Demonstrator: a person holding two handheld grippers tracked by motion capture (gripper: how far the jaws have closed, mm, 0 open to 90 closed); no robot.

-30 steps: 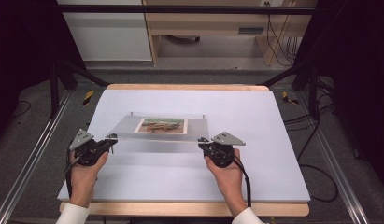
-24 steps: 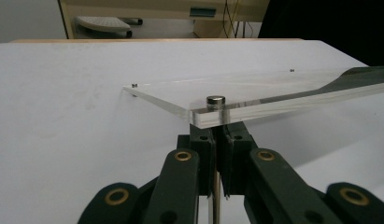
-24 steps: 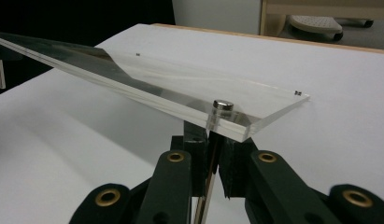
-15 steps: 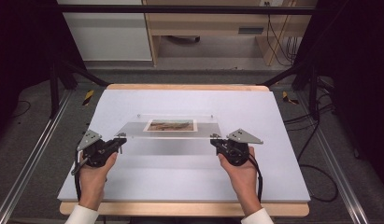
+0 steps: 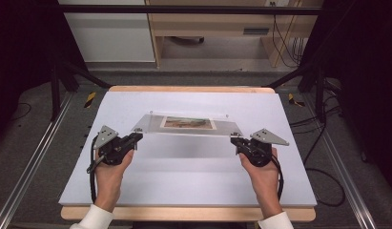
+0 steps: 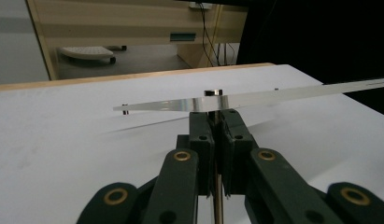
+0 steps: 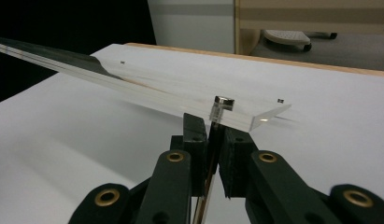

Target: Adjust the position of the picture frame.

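A clear acrylic picture frame (image 5: 150, 123) with a small landscape picture (image 5: 188, 123) in its middle hangs level above the white tabletop (image 5: 184, 186) and casts a shadow below. My left gripper (image 5: 138, 136) is shut on its near left corner, my right gripper (image 5: 234, 139) on its near right corner. In the left gripper view the jaws of the left gripper (image 6: 216, 116) pinch the plate (image 6: 273, 95) just under a round metal stud (image 6: 213, 93). In the right gripper view the right gripper (image 7: 214, 126) is shut on the plate (image 7: 147, 88) below a similar stud (image 7: 223, 101).
The white board lies on a wooden table edge (image 5: 184, 213). Metal rails (image 5: 36, 157) run along the floor at both sides. Cables (image 5: 322, 171) trail at the right. A wooden desk (image 5: 208, 24) stands beyond the table's far edge.
Both grippers, shut on the frame, have carried it to the right and raised it off the table; a broad shadow now lies under it.
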